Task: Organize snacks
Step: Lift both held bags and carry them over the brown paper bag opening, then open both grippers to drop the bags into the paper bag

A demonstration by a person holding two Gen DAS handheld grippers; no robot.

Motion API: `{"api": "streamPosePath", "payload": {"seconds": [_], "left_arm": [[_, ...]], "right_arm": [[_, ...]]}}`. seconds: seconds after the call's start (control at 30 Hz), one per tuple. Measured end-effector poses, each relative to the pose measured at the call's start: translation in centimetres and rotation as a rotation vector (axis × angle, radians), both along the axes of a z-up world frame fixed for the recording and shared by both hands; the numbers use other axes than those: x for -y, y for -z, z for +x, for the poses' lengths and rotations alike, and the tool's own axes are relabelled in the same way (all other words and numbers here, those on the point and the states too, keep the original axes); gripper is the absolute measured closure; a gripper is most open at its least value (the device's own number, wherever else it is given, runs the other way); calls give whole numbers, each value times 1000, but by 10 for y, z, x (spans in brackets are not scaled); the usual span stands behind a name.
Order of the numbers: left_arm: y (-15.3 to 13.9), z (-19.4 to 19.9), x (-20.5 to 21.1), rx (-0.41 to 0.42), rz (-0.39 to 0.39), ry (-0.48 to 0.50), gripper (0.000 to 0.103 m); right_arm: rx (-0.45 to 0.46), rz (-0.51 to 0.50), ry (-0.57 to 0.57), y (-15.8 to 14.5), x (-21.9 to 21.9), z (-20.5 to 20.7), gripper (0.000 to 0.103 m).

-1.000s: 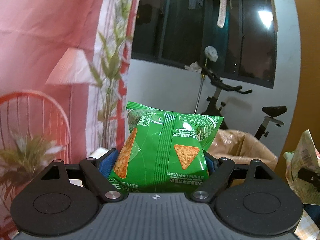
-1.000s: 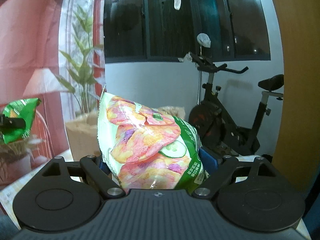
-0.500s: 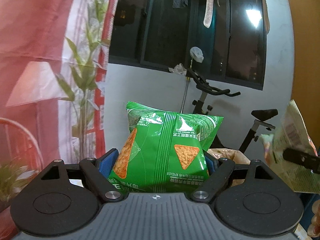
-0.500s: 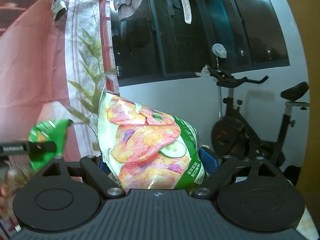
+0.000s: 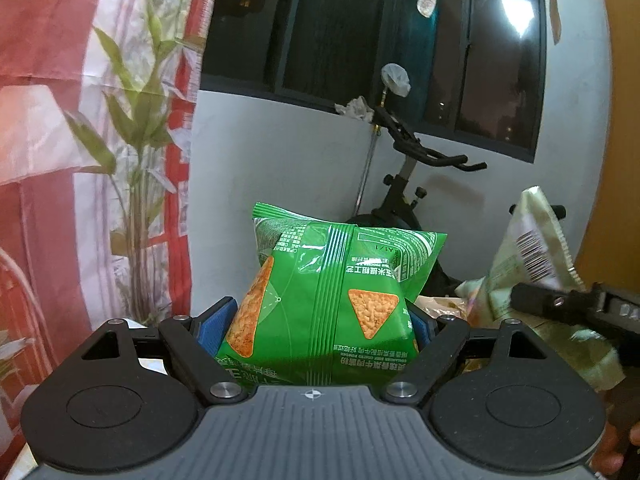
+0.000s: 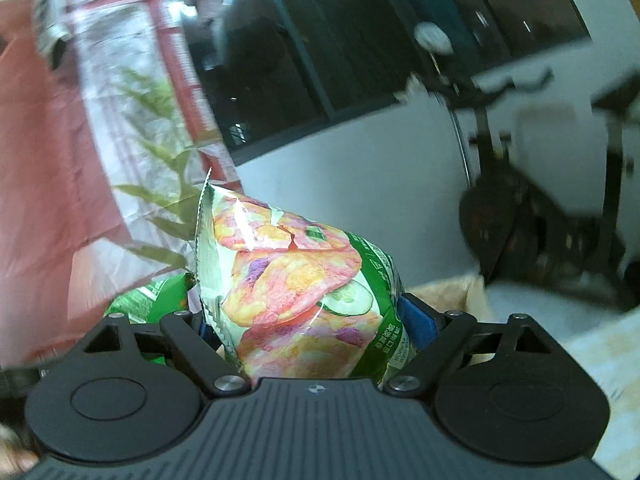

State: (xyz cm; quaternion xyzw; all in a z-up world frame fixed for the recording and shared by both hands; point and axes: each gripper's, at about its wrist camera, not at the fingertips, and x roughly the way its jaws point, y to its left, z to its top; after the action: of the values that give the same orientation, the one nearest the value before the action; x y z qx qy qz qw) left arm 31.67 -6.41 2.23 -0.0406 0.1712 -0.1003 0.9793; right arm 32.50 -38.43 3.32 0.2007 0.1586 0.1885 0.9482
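My left gripper (image 5: 316,320) is shut on a green corn-chip bag (image 5: 324,300) with orange triangles, held upright in the air. My right gripper (image 6: 316,320) is shut on a pale bag of pink crisps with cucumber slices (image 6: 296,284). In the left wrist view the right gripper's finger (image 5: 560,304) and its bag's barcode side (image 5: 528,256) show at the right. In the right wrist view the green bag (image 6: 156,300) peeks out at the lower left, close beside the crisp bag.
An exercise bike (image 5: 404,196) stands against a white wall under dark windows. A red and white curtain with bamboo print (image 5: 120,120) hangs at the left. A brown paper bag (image 6: 452,296) sits low behind the crisp bag. A pale patterned table edge (image 6: 600,356) lies lower right.
Both grippers have swung toward each other; the crisp bag has come nearer in the left wrist view, and the green bag now sits right beside it. The right wrist view is tilted and blurred.
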Motion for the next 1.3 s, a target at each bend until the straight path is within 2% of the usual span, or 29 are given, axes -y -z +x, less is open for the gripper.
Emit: {"api": "streamPosePath", "payload": {"seconds": [0.3,0.37,0.5,0.57,0.8,1.0,1.3], "left_arm": [[22,34,12,-52,47,44,17],[25,40,15,-64,53,62,16],[31,50,16,-87,48,100,15],[33,53,16,-101,47,109,11],[34,49,10,-122,59,76,11],[23,29,0,-122,70,43,11],[1,-15,-30,-114,73,-10,11]], "right_arm": [[-183,73,54,31,13,29,15],[-200,62,65,35,12,32,15],[-201,14,69,35,8,33,13],[-204,3,75,35,5,35,12],[-198,-12,94,33,5,33,8],[-154,-69,109,22,3,19,8],[-81,-167,103,6,-1,-28,8]]}}
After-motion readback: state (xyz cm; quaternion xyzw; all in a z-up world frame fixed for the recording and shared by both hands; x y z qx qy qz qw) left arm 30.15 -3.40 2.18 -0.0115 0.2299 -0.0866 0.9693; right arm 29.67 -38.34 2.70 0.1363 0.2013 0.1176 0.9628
